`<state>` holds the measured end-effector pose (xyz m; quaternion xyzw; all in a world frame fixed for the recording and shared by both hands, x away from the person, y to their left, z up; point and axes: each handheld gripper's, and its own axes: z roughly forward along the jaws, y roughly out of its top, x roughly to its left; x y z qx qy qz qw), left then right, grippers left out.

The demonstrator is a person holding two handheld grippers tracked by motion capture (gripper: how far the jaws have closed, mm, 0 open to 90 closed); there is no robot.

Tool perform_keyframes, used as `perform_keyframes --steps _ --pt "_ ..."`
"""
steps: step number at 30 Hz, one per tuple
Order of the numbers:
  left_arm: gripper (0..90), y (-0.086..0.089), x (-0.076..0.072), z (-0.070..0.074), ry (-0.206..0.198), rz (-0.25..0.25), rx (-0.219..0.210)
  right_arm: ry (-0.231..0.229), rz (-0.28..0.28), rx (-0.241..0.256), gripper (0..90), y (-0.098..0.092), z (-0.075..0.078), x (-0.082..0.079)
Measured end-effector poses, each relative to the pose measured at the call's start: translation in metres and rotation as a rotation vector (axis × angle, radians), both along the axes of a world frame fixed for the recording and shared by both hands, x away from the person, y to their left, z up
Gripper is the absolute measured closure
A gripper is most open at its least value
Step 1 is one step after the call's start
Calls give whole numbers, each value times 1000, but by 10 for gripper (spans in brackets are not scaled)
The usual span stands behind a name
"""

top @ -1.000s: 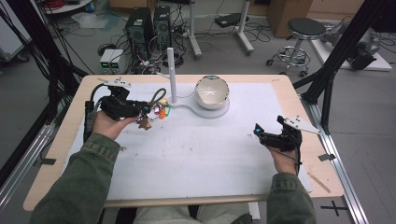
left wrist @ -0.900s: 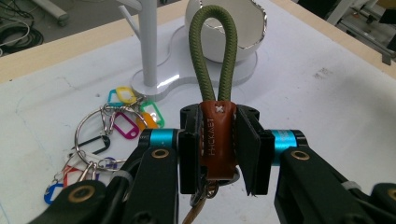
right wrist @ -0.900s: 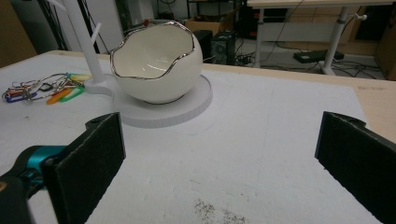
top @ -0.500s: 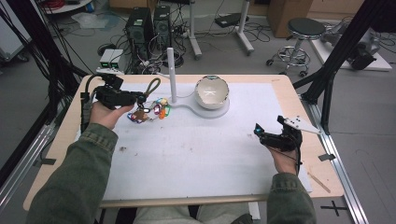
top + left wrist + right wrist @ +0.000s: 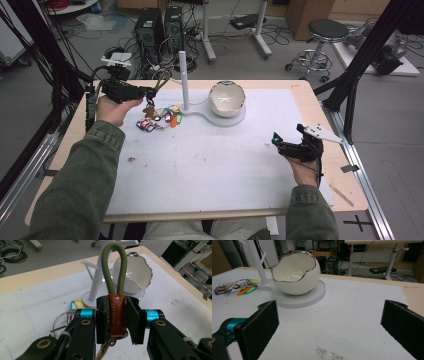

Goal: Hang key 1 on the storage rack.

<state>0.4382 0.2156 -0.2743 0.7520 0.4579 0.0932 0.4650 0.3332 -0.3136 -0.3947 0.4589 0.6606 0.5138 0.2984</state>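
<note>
The right gripper (image 5: pixel 286 146) is held wide apart, idle, near the worktop's (image 5: pixel 210 170) right edge. The left gripper (image 5: pixel 117 322) is clamped on the keychain's leather tab (image 5: pixel 116 315) near the far-left corner, presenting the green loop (image 5: pixel 113 267) upright toward the white peg stand (image 5: pixel 96 280) for hanging.

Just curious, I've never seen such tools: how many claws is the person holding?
2. The left claw is raised near the white stand, clamping the keychain's leather tab; the right claw rests open on the mat.

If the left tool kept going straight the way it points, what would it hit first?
Probably the white stand: its post rises just behind the green loop of the keyring held in the left tool, with the egg bowl beyond. Depth is unclear; it might pass beside the post.
</note>
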Motion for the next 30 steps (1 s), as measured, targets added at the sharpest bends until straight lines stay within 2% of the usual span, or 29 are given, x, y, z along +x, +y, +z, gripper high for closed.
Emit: perform_keyframes --steps 2,5,12,15,17,22,30 --pt "713 1 5 0 7 13 14 0 -1 4 7 0 0 0" --pt "713 4 12 -2 22 31 7 0 -1 2 7 0 0 0" --pt "713 11 22 -6 45 82 -77 6 -5 -1 8 0 0 0" --pt "713 10 25 -7 52 83 -100 8 -7 -1 7 0 0 1" --pt "712 8 26 -9 58 87 -99 7 -6 -3 8 0 -1 1" --pt "713 4 34 -16 95 75 -138 11 -4 -9 8 0 -1 0" --pt "712 -3 42 -25 116 88 -135 10 -4 -14 8 0 -1 0"
